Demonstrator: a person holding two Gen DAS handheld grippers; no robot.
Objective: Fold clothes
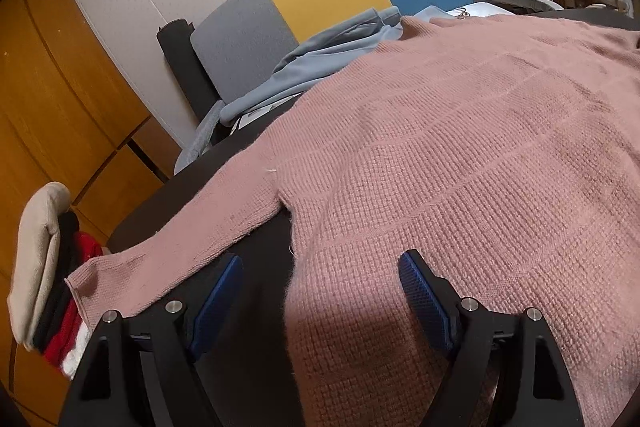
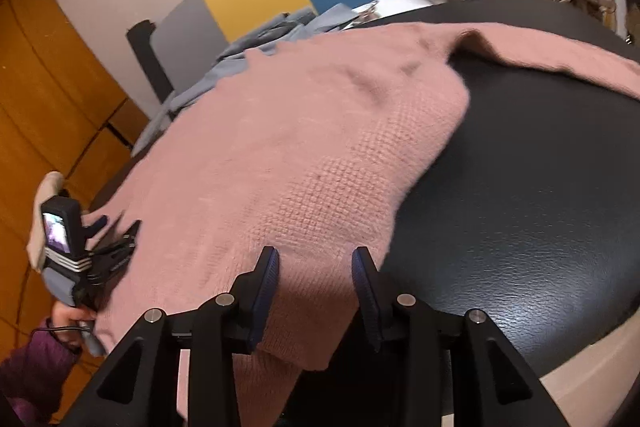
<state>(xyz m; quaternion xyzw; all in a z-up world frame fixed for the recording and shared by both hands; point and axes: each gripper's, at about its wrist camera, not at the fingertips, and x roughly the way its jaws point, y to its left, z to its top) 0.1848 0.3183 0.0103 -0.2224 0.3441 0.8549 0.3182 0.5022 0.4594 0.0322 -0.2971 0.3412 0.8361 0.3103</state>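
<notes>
Pink waffle-knit sweater [image 1: 460, 155] sprawls over glossy black table [image 2: 540, 187].

Pink sweater [image 2: 280, 147] spread on black table [image 2: 520, 187]; right gripper [image 2: 315, 259] straddles hem — jaws apart

Black left gripper [image 1: 320, 269], blue ribbed jaws, silver screws, purple sleeve [image 2: 34, 367]

No text, label, brand or number is legible anywhere in either view
</notes>
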